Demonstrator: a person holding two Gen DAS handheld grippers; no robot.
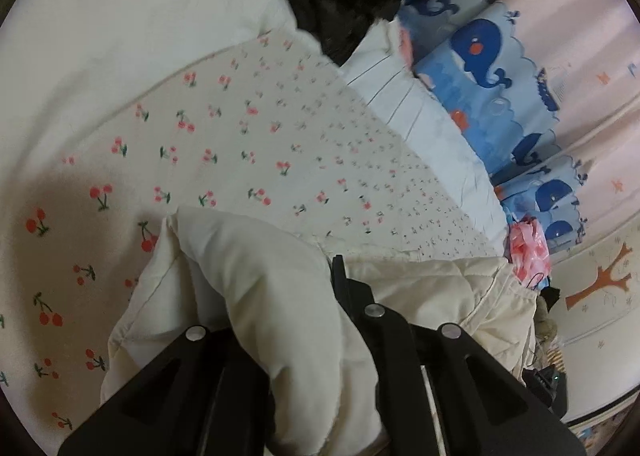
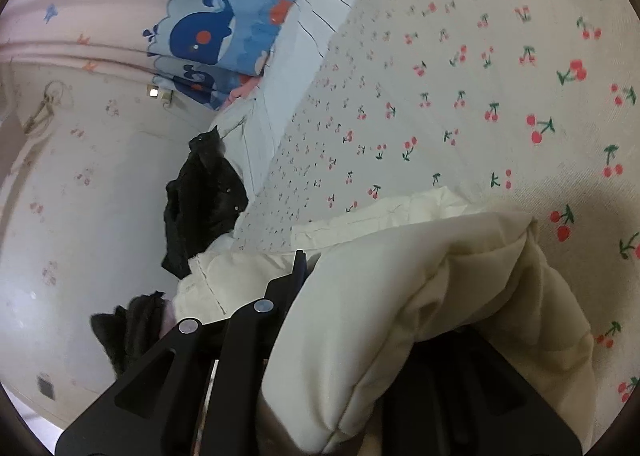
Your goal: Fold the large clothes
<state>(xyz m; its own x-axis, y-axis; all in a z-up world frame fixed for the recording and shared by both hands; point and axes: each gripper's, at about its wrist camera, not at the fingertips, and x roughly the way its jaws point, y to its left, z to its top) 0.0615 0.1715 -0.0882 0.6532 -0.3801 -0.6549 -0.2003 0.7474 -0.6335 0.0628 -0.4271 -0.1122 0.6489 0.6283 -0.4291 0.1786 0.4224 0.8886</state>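
One cream padded jacket [image 1: 256, 296] lies bunched on the cherry-print bedsheet [image 1: 224, 128], with a fold gathered between the fingers of each gripper. Two grippers are in use. The left gripper [image 1: 280, 320] is tilted over the bed, its fingers clamped on the jacket's fabric. The right gripper [image 2: 360, 308] is angled likewise, gripping another thick fold of the same jacket [image 2: 420, 296]. One black garment [image 2: 204, 200] lies at the bed edge. One whale-print curtain [image 1: 480, 48] hangs behind.
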